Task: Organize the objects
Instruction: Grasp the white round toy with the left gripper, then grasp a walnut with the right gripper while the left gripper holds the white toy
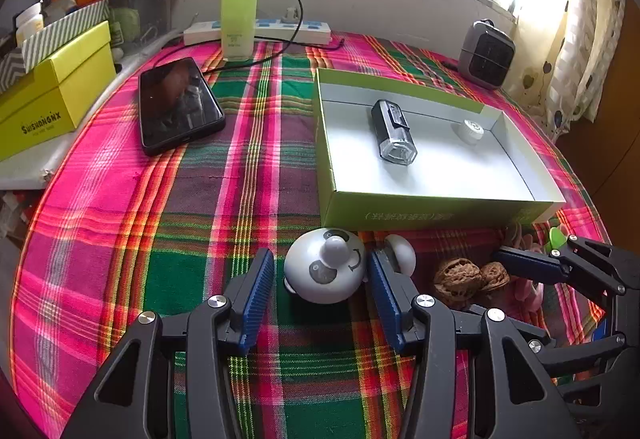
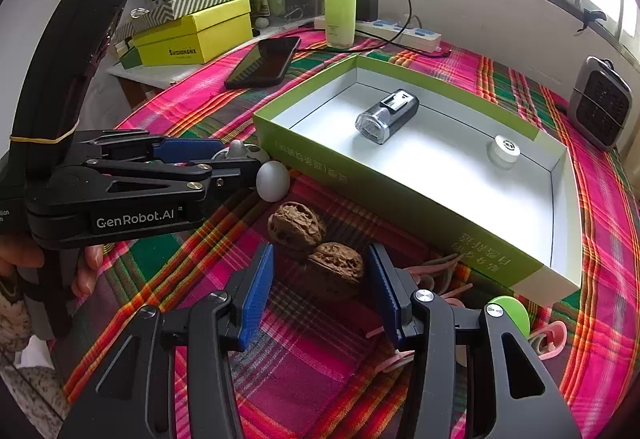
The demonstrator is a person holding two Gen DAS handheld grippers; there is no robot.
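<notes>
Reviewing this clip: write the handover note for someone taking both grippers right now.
Left gripper: open around the white panda toy, not clamped.
Right gripper: open, straddling the nearer of two walnuts.
Green box: already holds the black bike light and a white cap.
Left to do: panda, both walnuts, the pink and green items by the box's near wall.
</notes>
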